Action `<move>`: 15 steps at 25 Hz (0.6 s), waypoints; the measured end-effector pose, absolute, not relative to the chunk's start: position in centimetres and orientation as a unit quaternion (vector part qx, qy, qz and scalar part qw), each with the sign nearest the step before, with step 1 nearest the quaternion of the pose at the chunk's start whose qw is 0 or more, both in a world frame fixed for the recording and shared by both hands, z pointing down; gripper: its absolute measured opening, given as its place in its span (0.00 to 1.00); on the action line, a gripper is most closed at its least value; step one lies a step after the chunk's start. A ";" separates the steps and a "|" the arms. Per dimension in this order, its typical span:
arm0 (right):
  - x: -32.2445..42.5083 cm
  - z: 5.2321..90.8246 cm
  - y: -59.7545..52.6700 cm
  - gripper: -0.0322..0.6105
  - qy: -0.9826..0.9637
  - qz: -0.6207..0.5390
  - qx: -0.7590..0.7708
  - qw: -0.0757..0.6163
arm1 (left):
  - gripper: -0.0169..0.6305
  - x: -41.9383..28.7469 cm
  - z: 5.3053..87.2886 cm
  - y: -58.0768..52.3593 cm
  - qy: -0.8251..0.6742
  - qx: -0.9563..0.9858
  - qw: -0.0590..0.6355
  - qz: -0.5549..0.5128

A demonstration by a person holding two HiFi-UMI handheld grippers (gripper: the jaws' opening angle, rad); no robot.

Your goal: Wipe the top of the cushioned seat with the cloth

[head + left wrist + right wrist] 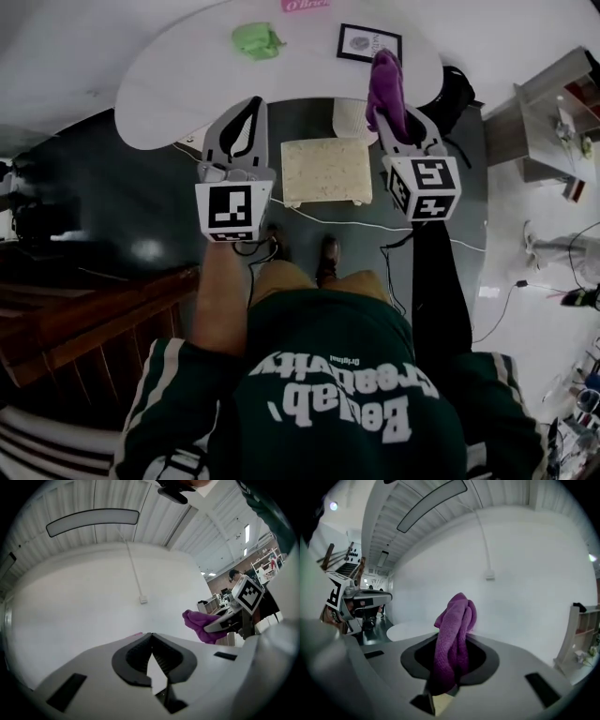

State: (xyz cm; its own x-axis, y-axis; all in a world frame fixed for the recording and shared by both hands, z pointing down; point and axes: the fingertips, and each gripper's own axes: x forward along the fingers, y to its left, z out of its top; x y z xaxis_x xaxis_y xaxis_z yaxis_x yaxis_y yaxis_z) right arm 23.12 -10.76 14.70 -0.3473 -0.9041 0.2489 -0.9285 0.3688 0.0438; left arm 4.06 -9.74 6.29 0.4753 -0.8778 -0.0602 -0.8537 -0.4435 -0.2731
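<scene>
The cushioned seat [326,171], a small cream square stool top, stands on the dark floor just ahead of the person's feet. My right gripper [394,120] is shut on a purple cloth [385,86], held up to the right of the seat and tilted upward; the cloth [453,639] stands bunched between the jaws. To the left of the seat my left gripper [242,127] is shut with nothing in it, its tips [151,637] meeting. From the left gripper view the purple cloth [200,625] shows at the right.
A white round table [187,70] lies beyond the seat, bearing a green cloth [256,39], a framed card [368,43] and a pink sign [305,5]. A white cable [337,223] crosses the floor. Shelving [553,131] stands at the right, wooden steps [84,328] at the left.
</scene>
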 end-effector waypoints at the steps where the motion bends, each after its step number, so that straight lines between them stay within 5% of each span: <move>1: 23.0 13.6 -10.3 0.21 -0.820 0.043 0.560 0.111 | 0.05 3.8 5.7 -9.4 0.508 -0.850 0.135 -0.041; 15: 22.2 8.2 -7.7 0.21 -0.821 -0.011 0.567 0.061 | 0.05 4.7 2.2 -8.8 0.500 -0.852 0.155 -0.020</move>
State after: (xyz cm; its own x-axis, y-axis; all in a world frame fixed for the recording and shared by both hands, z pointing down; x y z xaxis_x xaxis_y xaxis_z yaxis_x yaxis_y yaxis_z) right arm 22.17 -7.70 8.18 -0.3495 -0.9329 0.0867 -0.9302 0.3566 0.0872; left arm 4.65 -8.76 2.17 0.4984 -0.8584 -0.1212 -0.8460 -0.4510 -0.2845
